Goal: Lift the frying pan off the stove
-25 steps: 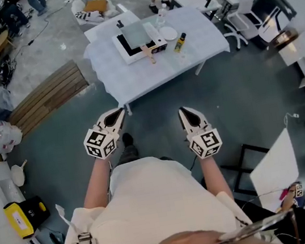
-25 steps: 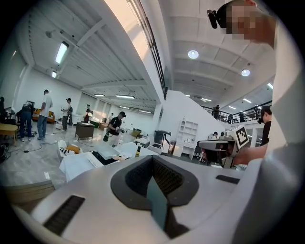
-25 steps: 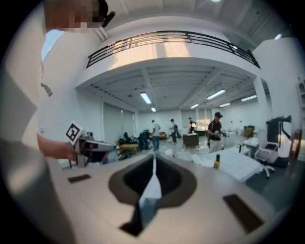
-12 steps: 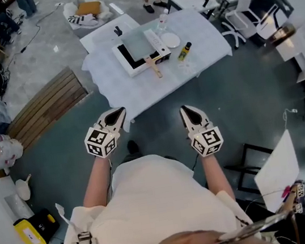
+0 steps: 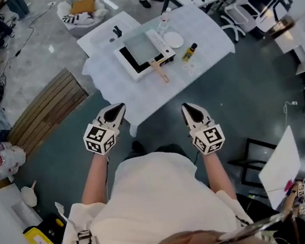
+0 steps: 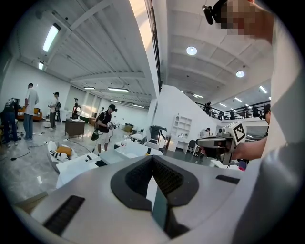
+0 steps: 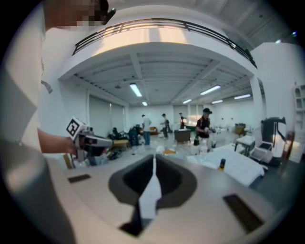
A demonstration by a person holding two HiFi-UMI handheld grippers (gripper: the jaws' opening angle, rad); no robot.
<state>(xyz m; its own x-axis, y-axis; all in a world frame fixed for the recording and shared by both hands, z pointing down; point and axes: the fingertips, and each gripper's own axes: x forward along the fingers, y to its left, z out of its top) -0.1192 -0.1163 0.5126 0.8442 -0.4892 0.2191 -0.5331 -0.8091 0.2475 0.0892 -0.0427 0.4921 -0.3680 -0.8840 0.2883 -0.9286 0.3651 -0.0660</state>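
Note:
The frying pan (image 5: 141, 45) is square and grey, with a wooden handle (image 5: 161, 71) pointing toward me. It sits on a white-edged black stove (image 5: 126, 59) on a table covered in white cloth (image 5: 137, 95). My left gripper (image 5: 117, 107) and right gripper (image 5: 187, 108) are held in front of my chest, short of the table's near edge, both shut with nothing in them. The left gripper view shows its shut jaws (image 6: 153, 159) and the right gripper (image 6: 224, 140) to the side. In the right gripper view the shut jaws (image 7: 153, 164) point past the table (image 7: 238, 167).
A yellow-and-black bottle (image 5: 190, 53) and a white plate (image 5: 174, 39) stand right of the stove. A smaller white table (image 5: 105, 33) is behind. Wooden planks (image 5: 47, 109) lie on the floor at left, a black frame (image 5: 256, 159) at right. People stand in the distance.
The table with stove and pan has come nearer to me and lower in the head view. Both grippers keep their place in front of me and stay shut.

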